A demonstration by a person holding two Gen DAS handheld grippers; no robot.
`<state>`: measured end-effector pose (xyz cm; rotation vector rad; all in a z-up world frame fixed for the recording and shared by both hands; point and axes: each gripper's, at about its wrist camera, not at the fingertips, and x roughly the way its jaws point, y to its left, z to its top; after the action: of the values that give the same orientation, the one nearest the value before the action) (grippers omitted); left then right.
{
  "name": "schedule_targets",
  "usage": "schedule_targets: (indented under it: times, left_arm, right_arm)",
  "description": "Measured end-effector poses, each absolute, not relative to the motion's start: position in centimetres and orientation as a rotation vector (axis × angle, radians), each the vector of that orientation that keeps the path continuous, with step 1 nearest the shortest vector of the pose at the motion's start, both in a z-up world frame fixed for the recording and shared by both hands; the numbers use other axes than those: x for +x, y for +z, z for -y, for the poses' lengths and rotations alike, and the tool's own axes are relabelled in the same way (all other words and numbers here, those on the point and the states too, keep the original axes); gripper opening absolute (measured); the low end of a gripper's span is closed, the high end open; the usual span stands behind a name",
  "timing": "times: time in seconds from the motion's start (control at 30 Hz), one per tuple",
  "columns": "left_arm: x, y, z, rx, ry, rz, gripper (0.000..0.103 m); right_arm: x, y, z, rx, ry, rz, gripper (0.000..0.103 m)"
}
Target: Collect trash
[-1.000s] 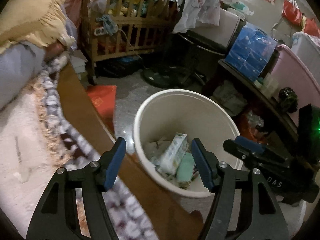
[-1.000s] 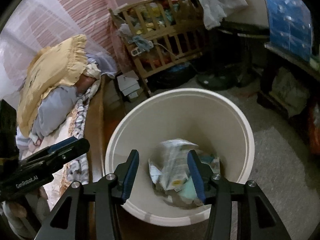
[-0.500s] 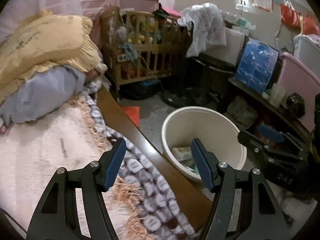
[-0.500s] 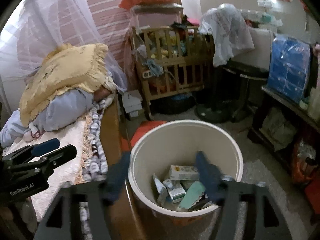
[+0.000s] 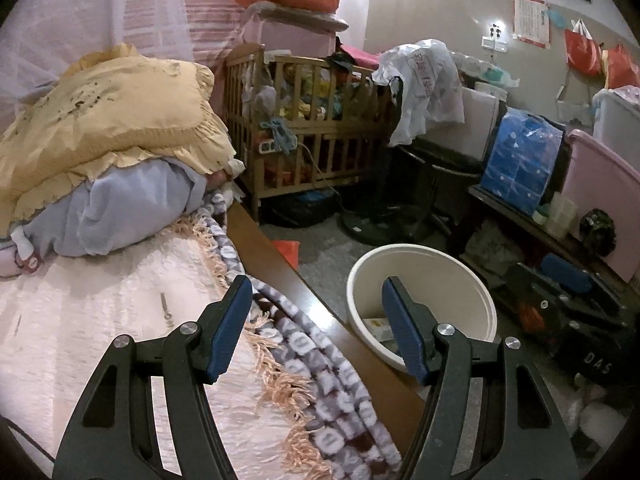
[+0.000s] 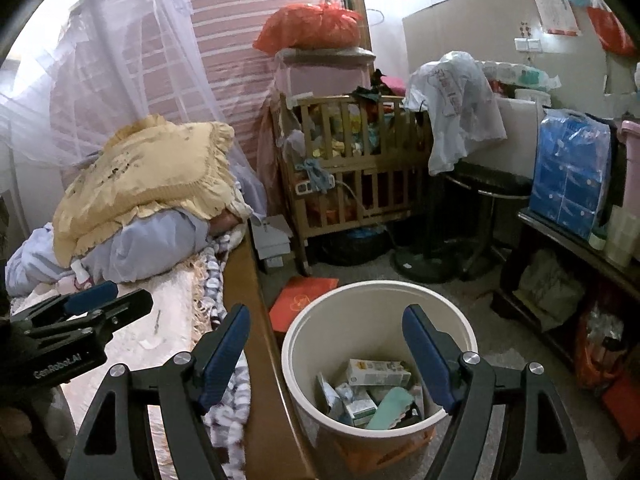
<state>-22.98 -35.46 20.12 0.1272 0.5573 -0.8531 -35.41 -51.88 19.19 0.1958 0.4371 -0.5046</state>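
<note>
the right tool now gapes wide and empty above the round cream plastic bin, its crumpled wrapper dropped among boxes; left tool wide, empty; next piece needed.

Both the left gripper and right gripper have black skeletal frames with triangular cut-outs, silver screws at the joints and blue finger pads; white lettering marks the housings
</note>
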Motion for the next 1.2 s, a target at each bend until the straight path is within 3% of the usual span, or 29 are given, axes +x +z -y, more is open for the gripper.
schedule_targets:
  times: [1.2]
  left_arm:
    - [-23.62,20.84,35.90,0.138,-0.855,-0.560,0.066]
  right_arm:
    - [-36.19,18.75,52.16,0.198,-0.519,-0.444,0.080]
